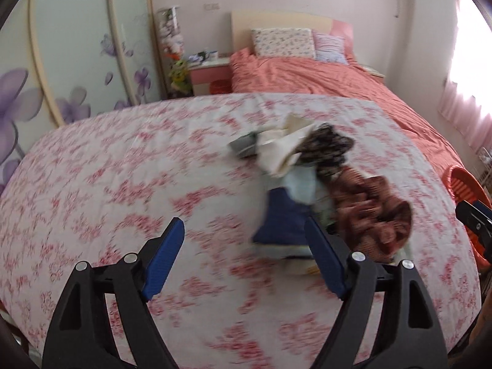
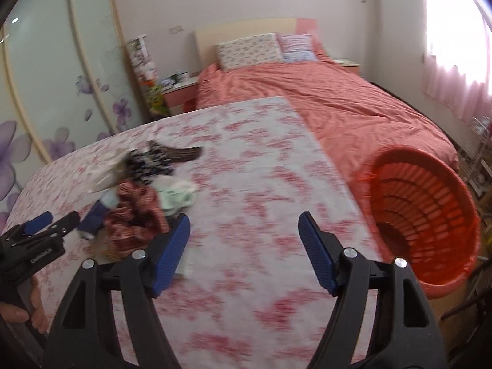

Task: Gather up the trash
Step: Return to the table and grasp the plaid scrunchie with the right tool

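A pile of crumpled items lies on a pink-flowered white cloth: cream fabric, a dark patterned piece, a red-brown piece, a navy piece. The pile also shows in the right wrist view. My left gripper is open and empty, just short of the pile's left side. My right gripper is open and empty over the cloth, right of the pile. An orange slatted basket stands at the cloth's right edge. The left gripper also shows at the right wrist view's left edge.
A bed with a salmon cover and two pillows lies behind. A pink nightstand stands left of it. A wardrobe with purple flowers fills the left. A bright window with pink curtains is on the right.
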`<action>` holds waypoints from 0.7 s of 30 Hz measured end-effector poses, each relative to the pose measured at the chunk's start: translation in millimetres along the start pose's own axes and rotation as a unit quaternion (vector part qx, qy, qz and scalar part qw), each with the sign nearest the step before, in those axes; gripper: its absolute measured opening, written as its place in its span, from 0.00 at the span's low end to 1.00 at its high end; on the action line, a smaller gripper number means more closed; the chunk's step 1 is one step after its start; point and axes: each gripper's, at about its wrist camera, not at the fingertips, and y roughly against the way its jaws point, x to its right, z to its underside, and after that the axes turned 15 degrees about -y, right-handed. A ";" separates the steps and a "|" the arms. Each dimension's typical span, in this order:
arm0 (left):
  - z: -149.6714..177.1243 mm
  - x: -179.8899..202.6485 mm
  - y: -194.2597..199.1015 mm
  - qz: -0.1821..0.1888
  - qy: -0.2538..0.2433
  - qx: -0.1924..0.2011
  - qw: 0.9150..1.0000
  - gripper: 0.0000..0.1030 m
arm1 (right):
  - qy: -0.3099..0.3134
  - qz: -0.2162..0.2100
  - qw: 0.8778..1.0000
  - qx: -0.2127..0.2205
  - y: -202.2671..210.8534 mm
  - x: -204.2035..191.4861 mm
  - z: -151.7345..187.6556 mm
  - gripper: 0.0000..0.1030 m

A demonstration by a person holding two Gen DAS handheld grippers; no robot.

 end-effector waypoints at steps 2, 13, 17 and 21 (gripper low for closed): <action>8.7 -14.8 -4.7 -0.002 0.013 -0.009 1.000 0.77 | 0.011 -0.012 1.000 -0.010 -9.0 -21.0 3.9 0.70; 22.7 -30.5 -5.6 0.025 0.027 -0.005 0.999 0.77 | 0.050 -0.006 0.997 -0.056 -60.0 -67.7 16.0 0.44; 15.6 -24.1 -9.5 0.049 0.032 -0.002 0.998 0.77 | 0.064 -0.005 0.996 -0.057 -59.8 -67.5 20.4 0.20; 3.4 -12.5 -14.8 0.069 0.035 0.001 0.997 0.77 | 0.056 -0.011 0.997 -0.045 -49.8 -62.7 16.8 0.15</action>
